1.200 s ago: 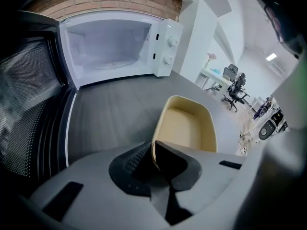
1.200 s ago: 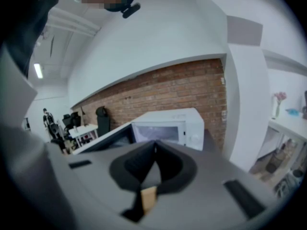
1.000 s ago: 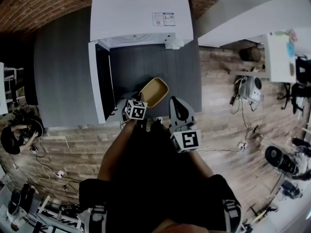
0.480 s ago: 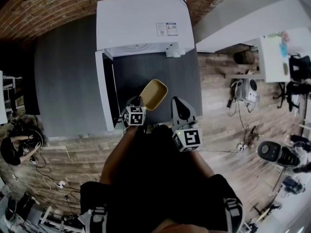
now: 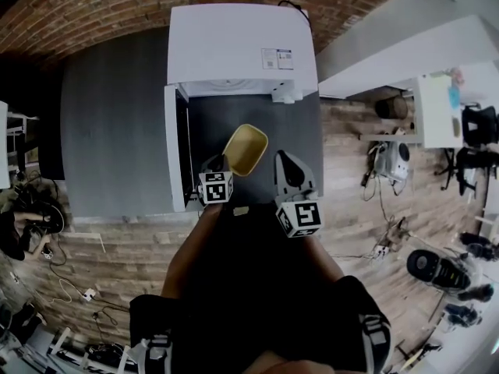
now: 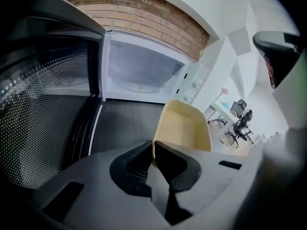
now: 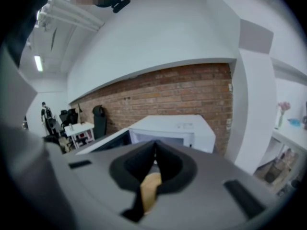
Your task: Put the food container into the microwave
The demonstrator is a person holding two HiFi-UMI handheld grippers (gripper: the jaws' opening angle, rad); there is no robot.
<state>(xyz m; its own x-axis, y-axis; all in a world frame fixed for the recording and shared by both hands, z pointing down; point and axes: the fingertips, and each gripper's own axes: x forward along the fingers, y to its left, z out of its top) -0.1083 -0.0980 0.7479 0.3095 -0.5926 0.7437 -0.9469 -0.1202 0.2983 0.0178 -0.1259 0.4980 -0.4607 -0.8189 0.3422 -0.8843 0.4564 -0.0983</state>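
My left claw [image 6: 153, 150] is clenched on the near rim of the yellow food container [image 6: 184, 126]. The container sticks out forward and right of the claw, tilted, above the dark surface [image 5: 300, 135]. It is in front of the microwave [image 6: 139, 73], not inside. The microwave door [image 6: 43, 109] is swung open at left. My right claw [image 7: 155, 150] is clenched with its tips together, just right of the container and gripping nothing.

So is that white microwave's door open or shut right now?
Open: the white microwave has its dark door swung left, and its cavity shows.
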